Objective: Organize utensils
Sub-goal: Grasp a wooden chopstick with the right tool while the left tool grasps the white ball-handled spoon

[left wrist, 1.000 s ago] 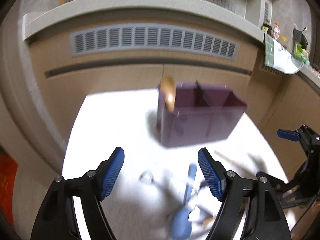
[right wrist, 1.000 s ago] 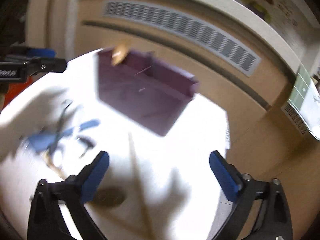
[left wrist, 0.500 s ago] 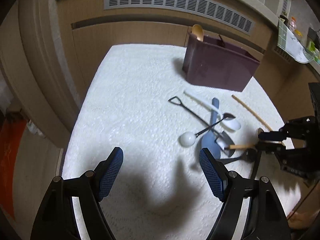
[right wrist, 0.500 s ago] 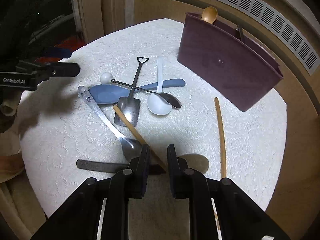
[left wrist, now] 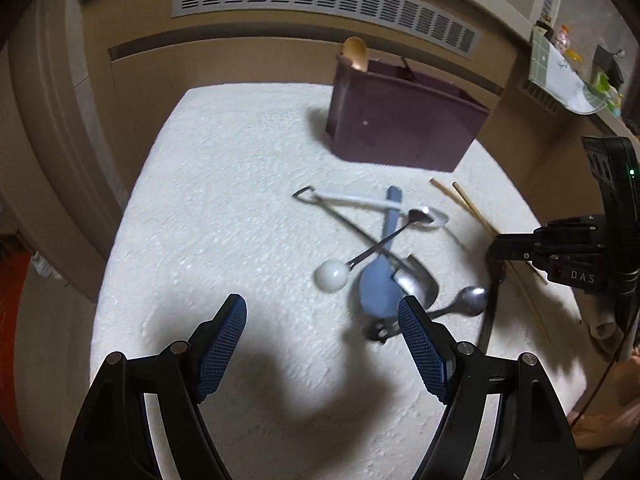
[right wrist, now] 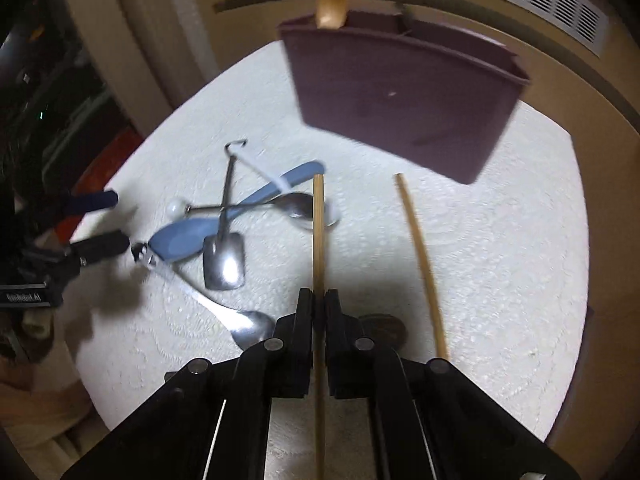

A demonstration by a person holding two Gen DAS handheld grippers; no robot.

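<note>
- Now my right gripper [right wrist: 319,304] is clamped on a wooden chopstick [right wrist: 318,216], pointing toward the maroon organizer [right wrist: 404,96].
- Second chopstick [right wrist: 420,248] lies just beside it on the white bench [right wrist: 500,240].
- Left gripper [left wrist: 322,344] gapes wide, holding nothing, near the pile: blue spoon [left wrist: 378,280], small shovel spoon [left wrist: 416,276].
- Wooden spoon [left wrist: 356,53] stands in the organizer's left end.

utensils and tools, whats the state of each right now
right tool: shut on a chopstick, lifted off the cloth
left tool: open, holding nothing
second chopstick: lying loose on the cloth
bin: upright, wooden spoon standing in it
blue spoon: flat, under crossed utensils
shovel spoon: flat, across the blue spoon
</note>
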